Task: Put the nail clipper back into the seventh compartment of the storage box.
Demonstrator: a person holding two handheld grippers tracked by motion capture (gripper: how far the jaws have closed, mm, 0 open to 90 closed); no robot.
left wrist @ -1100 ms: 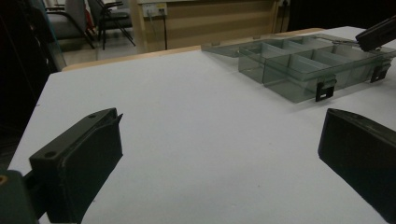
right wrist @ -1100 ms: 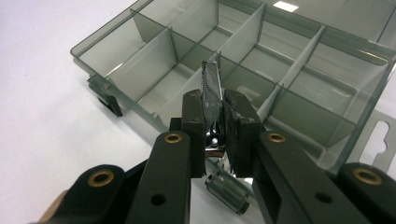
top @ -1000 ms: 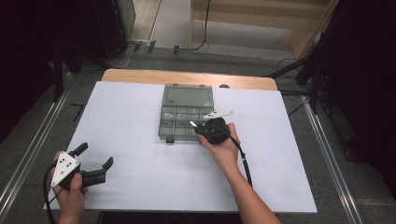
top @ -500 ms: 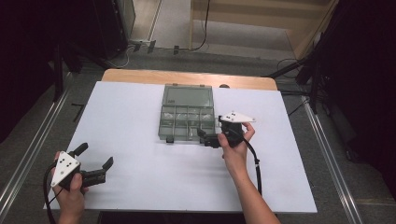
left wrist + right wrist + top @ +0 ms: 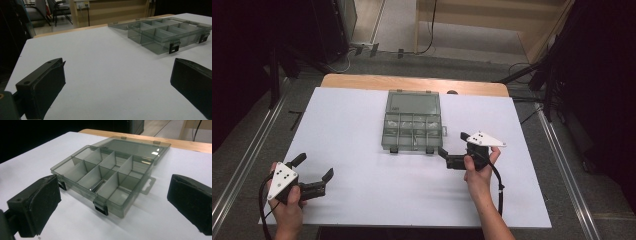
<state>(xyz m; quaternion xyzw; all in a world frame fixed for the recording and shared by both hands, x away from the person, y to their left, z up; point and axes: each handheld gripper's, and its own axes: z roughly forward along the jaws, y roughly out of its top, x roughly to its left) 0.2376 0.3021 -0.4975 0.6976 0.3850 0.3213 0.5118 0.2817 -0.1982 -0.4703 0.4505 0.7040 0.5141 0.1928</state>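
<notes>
While the left gripper (image 5: 314,172) is kept parked near the table's (image 5: 362,200) near-left corner, jaws wide apart w/ nothing between them, the right gripper (image 5: 452,149) has been drawn back from the organiser box (image 5: 413,127) toward the table's right side. Its jaws have just been opening and are now spread fully, nothing held. A sec ago it was seen right at the box's front-right part, so whatever was being done there is judged finished: the box is left alone and a next move can be set up.

The box is found at table centre, toward the far edge, just left of the right gripper. It is smoky see-through plastic, lid laid flat open behind it, approx. eight compartments divided by thin walls, two black latches at front. A small shiny item seems to lie in one front compartment in the right gripper view; what it is can't be told.
</notes>
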